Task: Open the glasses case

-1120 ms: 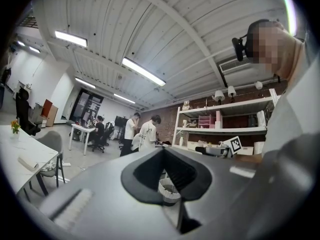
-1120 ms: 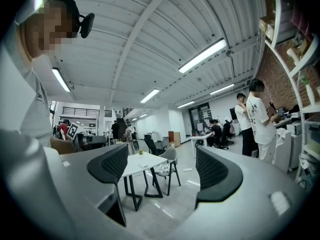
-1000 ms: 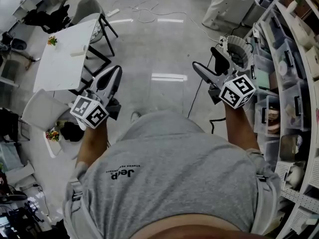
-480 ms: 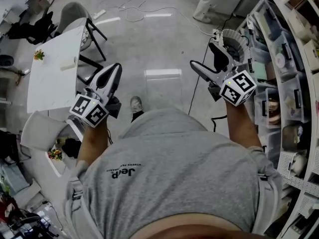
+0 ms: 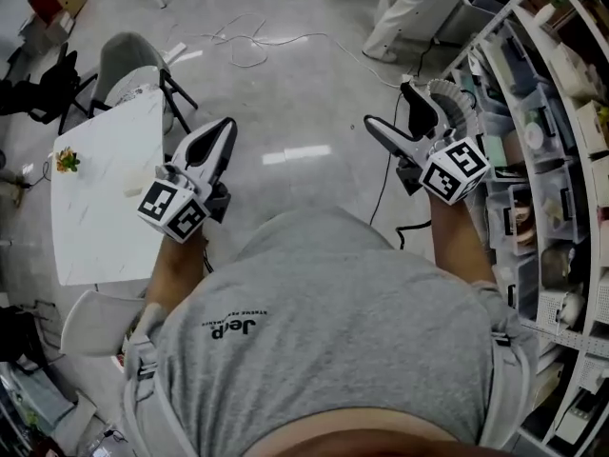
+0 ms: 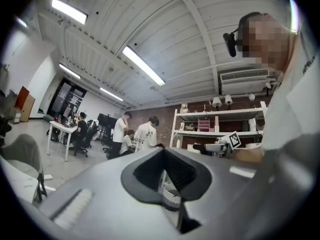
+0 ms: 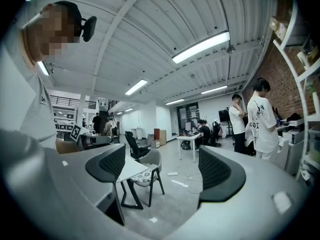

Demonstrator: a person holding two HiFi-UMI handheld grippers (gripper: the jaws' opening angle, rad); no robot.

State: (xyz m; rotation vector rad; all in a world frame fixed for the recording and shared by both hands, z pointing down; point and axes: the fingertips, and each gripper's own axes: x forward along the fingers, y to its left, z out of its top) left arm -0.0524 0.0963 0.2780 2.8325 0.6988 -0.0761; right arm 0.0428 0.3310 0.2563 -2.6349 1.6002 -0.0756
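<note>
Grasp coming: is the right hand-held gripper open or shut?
Open: the right hand-held gripper has just been opening; jaws wide apart, nothing between them.

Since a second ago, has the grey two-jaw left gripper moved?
Yes: the left gripper has advanced alongside the white rectangular table, toward its far end.

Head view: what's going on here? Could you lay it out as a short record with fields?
Person: holds a gripper in each hand, out in front
Left gripper: jaws together, empty
Right gripper: jaws apart and just been opening wider, nothing between them
Left side: white table, grey chair
Right side: shelves packed with bins
Glasses case: not in sight
</note>
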